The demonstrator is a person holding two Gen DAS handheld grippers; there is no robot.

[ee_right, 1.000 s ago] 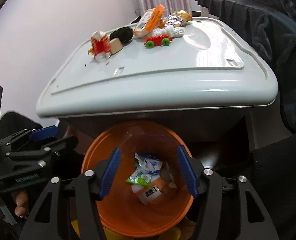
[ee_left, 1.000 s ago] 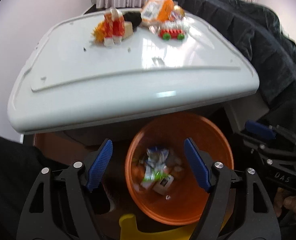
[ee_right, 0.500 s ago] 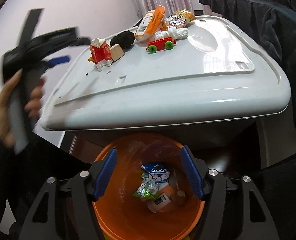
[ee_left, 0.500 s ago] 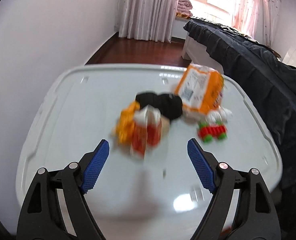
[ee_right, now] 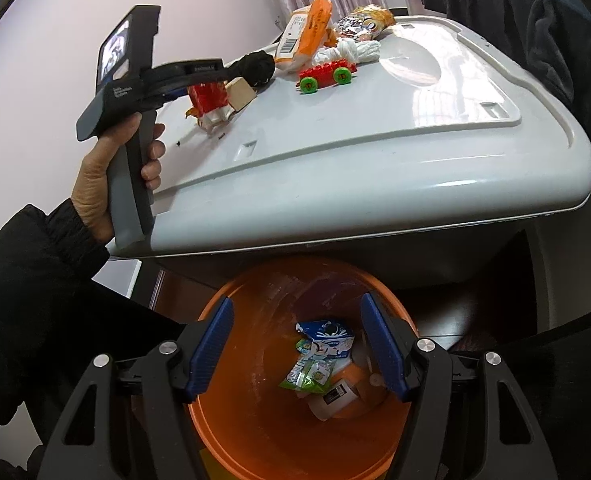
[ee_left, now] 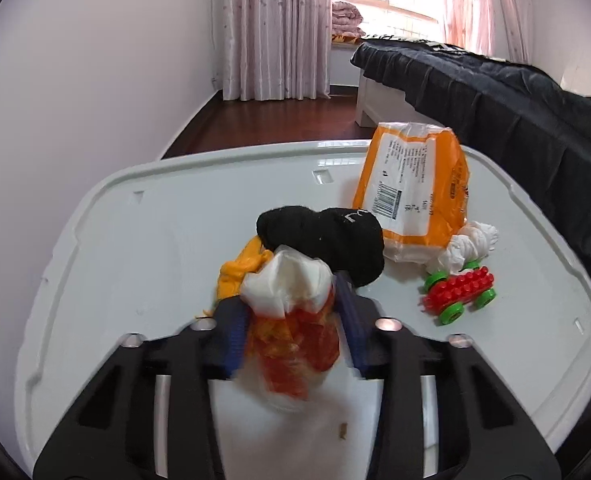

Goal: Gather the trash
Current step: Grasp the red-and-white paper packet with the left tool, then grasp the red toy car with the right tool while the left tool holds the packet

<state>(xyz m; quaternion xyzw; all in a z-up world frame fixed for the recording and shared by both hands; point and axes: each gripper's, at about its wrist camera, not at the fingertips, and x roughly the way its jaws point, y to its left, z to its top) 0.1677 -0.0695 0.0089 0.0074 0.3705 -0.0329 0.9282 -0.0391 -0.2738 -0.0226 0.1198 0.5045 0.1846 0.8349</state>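
Observation:
A crumpled red and white wrapper lies on the white plastic tabletop. My left gripper is closing on it, and both blue pads touch its sides. The right wrist view shows the same left gripper in a person's hand at that wrapper. My right gripper stands open and holds nothing, above the orange bin. A blue carton and a green wrapper lie at the bin's bottom.
Behind the wrapper lie a black sock, an orange scrap, an orange snack bag, a white tissue wad and a red brick car. A wooden block and a foil wrapper also sit there. A dark-covered bed stands on the right.
My left gripper left the bin, swung up over the tabletop and narrowed its jaws around the red and white wrapper. The right gripper stayed over the bin.

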